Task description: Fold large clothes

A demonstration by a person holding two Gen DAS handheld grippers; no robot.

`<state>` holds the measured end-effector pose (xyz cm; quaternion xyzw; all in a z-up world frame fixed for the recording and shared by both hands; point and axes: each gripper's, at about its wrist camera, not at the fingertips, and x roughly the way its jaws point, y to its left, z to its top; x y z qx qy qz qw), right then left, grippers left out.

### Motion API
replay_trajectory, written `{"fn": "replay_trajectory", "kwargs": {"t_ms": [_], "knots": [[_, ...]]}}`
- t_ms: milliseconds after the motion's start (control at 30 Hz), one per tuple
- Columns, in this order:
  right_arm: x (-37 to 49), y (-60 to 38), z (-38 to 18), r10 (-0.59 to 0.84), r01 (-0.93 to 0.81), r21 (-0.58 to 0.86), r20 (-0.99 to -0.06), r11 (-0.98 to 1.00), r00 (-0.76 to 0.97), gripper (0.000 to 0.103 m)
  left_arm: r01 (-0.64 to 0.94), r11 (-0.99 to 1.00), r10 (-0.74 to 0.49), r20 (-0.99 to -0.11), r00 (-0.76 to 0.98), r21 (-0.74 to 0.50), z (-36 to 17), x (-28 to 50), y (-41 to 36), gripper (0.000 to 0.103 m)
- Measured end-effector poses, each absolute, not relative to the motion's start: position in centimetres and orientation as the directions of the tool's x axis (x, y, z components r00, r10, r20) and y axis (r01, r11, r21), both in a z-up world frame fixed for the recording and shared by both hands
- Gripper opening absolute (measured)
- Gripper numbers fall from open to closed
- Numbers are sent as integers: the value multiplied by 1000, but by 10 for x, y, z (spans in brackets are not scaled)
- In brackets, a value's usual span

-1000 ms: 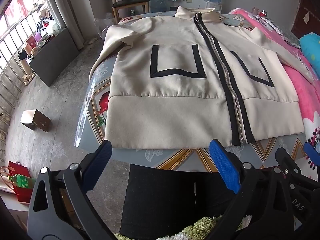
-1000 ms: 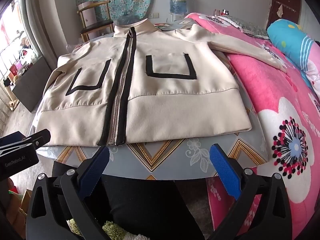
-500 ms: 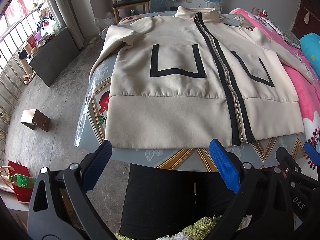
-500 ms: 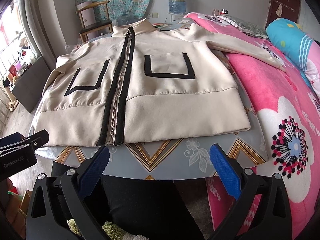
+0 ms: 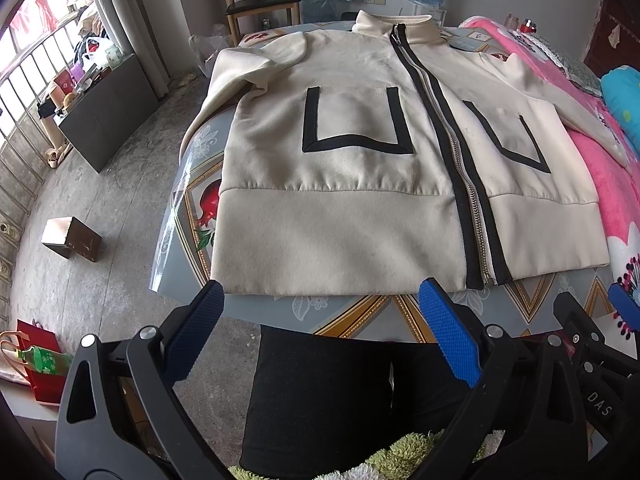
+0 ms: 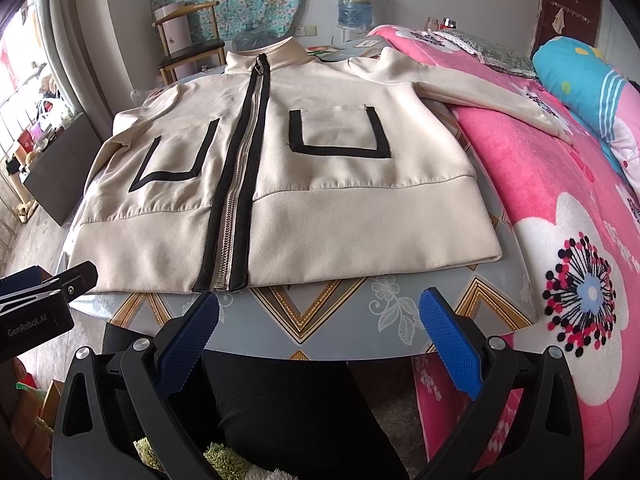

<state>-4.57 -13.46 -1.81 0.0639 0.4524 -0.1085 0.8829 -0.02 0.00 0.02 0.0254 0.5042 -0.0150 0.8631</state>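
Observation:
A cream zip-up jacket (image 5: pixel 352 184) with black trim and two black-edged pockets lies flat and face up on a round patterned table (image 5: pixel 360 316), collar at the far side. In the right wrist view the jacket (image 6: pixel 344 200) has one sleeve (image 6: pixel 492 96) stretched out onto the pink bedspread. The other sleeve (image 5: pixel 232 80) hangs off the table's left edge. My left gripper (image 5: pixel 320 304) hovers open just short of the hem. My right gripper (image 6: pixel 318 312) is open too, over the table's near edge, holding nothing.
A bed with a pink flowered blanket (image 6: pixel 580 240) adjoins the table on the right. A wooden chair (image 5: pixel 260 0) and a water bottle (image 6: pixel 354 0) stand behind the table. A small box (image 5: pixel 72 236), a red bag (image 5: pixel 36 356) and a dark cabinet (image 5: pixel 108 112) are on the left floor. A person's dark-trousered legs (image 6: pixel 288 408) are below.
Both grippers have crept slightly toward the jacket's hem; the jacket has not moved.

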Motion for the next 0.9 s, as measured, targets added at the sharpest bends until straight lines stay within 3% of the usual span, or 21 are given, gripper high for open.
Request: {"fn": "replay_trajectory", "kwargs": {"t_ms": [433, 900], "knots": [[-26, -137, -5, -154, 245, -4, -789, 969, 595, 98, 58, 997, 17, -863, 505, 54, 6, 15, 3, 94], [54, -102, 27, -150, 129, -86, -735, 988, 661, 98, -32, 998, 61, -810, 583, 52, 35, 72, 40, 94]]}}
